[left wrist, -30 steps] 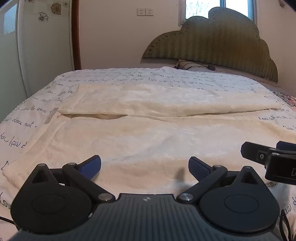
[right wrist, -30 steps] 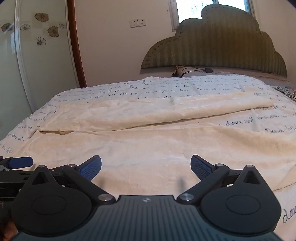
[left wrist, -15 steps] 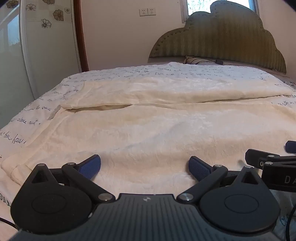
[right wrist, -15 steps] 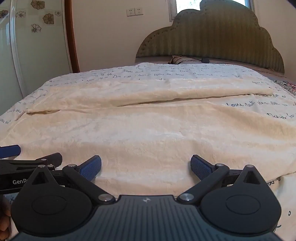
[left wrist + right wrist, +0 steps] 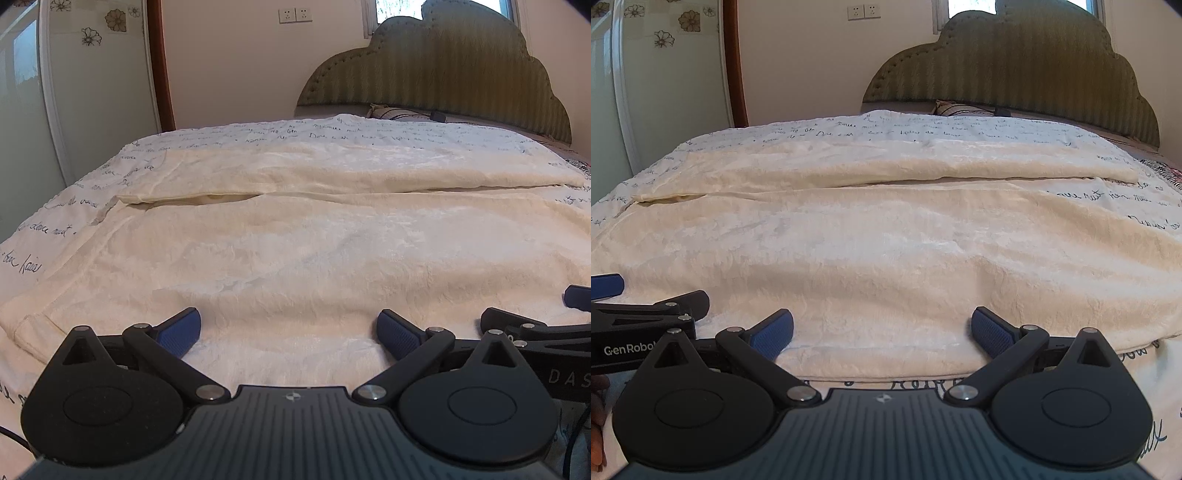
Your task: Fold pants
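Cream plush pants lie spread flat across the bed, one leg nearer me and the other leg behind it, both running left to right. My left gripper hovers open just over the near hem, blue pads wide apart, nothing between them. My right gripper is open too, at the near edge of the near leg, close to the fabric. Each gripper's fingers show at the side of the other's view: the right one, the left one.
The bed carries a white cover printed with dark handwriting. A padded green headboard and a pillow stand at the far end. A wardrobe door with flower stickers is at the left. Part of a hand shows lower left.
Both grippers have dropped lower and nearer to the pants' near edge; the views have tilted slightly. Both stay open, and the fabric has not moved.
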`<action>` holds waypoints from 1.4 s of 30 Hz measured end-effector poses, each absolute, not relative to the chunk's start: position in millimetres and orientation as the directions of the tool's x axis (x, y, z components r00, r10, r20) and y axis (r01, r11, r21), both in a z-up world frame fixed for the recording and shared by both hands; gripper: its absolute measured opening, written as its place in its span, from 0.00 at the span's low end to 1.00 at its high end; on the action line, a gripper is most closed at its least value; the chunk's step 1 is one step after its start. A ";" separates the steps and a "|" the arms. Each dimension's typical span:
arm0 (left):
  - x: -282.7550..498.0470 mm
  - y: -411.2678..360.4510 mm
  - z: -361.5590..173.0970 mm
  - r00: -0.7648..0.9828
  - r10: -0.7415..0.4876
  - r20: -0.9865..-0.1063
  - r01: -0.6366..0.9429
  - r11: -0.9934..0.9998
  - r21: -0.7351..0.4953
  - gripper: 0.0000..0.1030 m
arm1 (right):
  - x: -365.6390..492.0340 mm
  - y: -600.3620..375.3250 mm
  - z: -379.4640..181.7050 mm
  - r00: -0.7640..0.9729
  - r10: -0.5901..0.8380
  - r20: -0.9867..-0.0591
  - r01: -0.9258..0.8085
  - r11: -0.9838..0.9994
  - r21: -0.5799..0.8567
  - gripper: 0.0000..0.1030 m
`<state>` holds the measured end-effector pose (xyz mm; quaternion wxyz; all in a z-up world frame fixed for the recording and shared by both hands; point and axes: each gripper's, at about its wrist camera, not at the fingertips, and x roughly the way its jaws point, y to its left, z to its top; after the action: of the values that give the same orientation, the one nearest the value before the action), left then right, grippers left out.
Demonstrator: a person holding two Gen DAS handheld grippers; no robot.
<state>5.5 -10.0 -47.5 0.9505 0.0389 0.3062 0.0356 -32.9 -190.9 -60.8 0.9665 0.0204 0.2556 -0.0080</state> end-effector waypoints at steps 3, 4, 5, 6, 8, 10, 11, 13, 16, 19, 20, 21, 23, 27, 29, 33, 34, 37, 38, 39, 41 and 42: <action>5.5 -10.3 -47.6 0.810 0.092 -0.579 -0.044 0.994 0.096 1.00 | -32.9 -190.7 -61.0 0.870 -0.008 -0.493 0.026 0.999 0.030 1.00; 5.4 -10.4 -47.7 0.810 0.092 -0.579 -0.044 0.994 0.097 1.00 | -32.8 -190.5 -61.0 0.870 -0.009 -0.493 0.026 0.999 0.028 1.00; 5.4 -10.3 -47.7 0.810 0.092 -0.579 -0.044 0.994 0.097 1.00 | -33.0 -191.1 -61.1 0.870 -0.010 -0.493 0.026 0.999 0.027 1.00; 5.5 -10.1 -47.8 0.810 0.091 -0.579 -0.044 0.994 0.096 1.00 | -32.9 -190.7 -60.8 0.870 -0.009 -0.493 0.026 0.999 0.027 1.00; 5.3 -10.0 -48.2 0.810 0.089 -0.580 -0.044 0.995 0.091 1.00 | -32.9 -190.0 -60.5 0.870 -0.009 -0.493 0.026 0.999 0.027 1.00; 5.6 -9.2 -48.7 0.810 0.085 -0.581 -0.044 0.995 0.085 1.00 | -32.8 -189.5 -60.4 0.870 -0.009 -0.493 0.026 0.999 0.028 1.00; 5.8 -9.2 -48.9 0.809 0.084 -0.581 -0.044 0.996 0.084 1.00 | -32.7 -189.5 -60.5 0.869 -0.008 -0.494 0.026 0.999 0.028 1.00; 5.9 -9.8 -49.1 0.809 0.086 -0.581 -0.044 0.995 0.086 1.00 | -32.3 -189.7 -60.4 0.868 -0.007 -0.496 0.026 0.999 0.030 1.00; 6.0 -9.8 -49.3 0.810 0.086 -0.581 -0.044 0.995 0.085 1.00 | -32.6 -189.5 -60.3 0.868 -0.007 -0.497 0.025 0.999 0.031 1.00; 6.0 -9.8 -49.3 0.809 0.086 -0.581 -0.044 0.995 0.086 1.00 | -32.3 -190.1 -60.4 0.868 -0.002 -0.497 0.024 0.999 0.038 1.00; 6.0 -9.8 -49.2 0.809 0.086 -0.581 -0.044 0.995 0.086 1.00 | -32.3 -190.3 -60.5 0.868 -0.002 -0.497 0.024 0.999 0.038 1.00; 6.0 -9.8 -49.2 0.809 0.086 -0.581 -0.044 0.995 0.086 1.00 | -32.3 -190.4 -60.5 0.868 -0.002 -0.497 0.024 0.999 0.038 1.00; 6.0 -9.9 -49.3 0.809 0.086 -0.581 -0.044 0.995 0.086 1.00 | -32.1 -190.8 -60.4 0.868 -0.003 -0.497 0.025 0.999 0.038 1.00; 6.0 -9.8 -49.3 0.809 0.086 -0.581 -0.044 0.995 0.085 1.00 | -32.0 -190.7 -60.5 0.868 -0.003 -0.497 0.025 0.999 0.038 1.00; 6.0 -9.8 -49.3 0.809 0.086 -0.581 -0.044 0.995 0.086 1.00 | -31.9 -190.8 -60.4 0.868 -0.002 -0.497 0.025 0.999 0.038 1.00; 6.0 -9.8 -49.2 0.809 0.086 -0.581 -0.044 0.995 0.085 1.00 | -32.0 -190.6 -60.6 0.868 -0.001 -0.497 0.024 0.999 0.041 1.00; 6.0 -9.8 -49.2 0.809 0.086 -0.581 -0.044 0.995 0.085 1.00 | -32.0 -190.6 -60.6 0.868 -0.001 -0.497 0.024 0.999 0.041 1.00; 6.0 -9.9 -49.2 0.809 0.086 -0.581 -0.044 0.995 0.085 1.00 | -31.9 -190.4 -60.6 0.867 -0.001 -0.498 0.024 0.999 0.041 1.00; 6.0 -9.9 -49.2 0.809 0.086 -0.581 -0.044 0.995 0.085 1.00 | -31.8 -190.2 -60.6 0.867 -0.001 -0.497 0.025 0.999 0.041 1.00; 6.0 -9.9 -49.2 0.809 0.086 -0.581 -0.044 0.995 0.085 1.00 | -31.8 -190.6 -60.4 0.867 -0.001 -0.498 0.025 0.999 0.041 1.00; 6.0 -9.9 -49.2 0.809 0.086 -0.581 -0.044 0.995 0.085 1.00 | -31.6 -190.8 -60.4 0.867 -0.003 -0.498 0.025 0.999 0.037 1.00; 6.0 -9.9 -49.2 0.809 0.086 -0.581 -0.044 0.995 0.085 1.00 | -31.7 -190.8 -60.6 0.867 -0.003 -0.498 0.025 0.999 0.037 1.00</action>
<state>6.0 -9.9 -49.2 0.9505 0.0338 0.3069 0.0343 -31.7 -190.8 -60.6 0.9660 0.0211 0.2575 -0.0074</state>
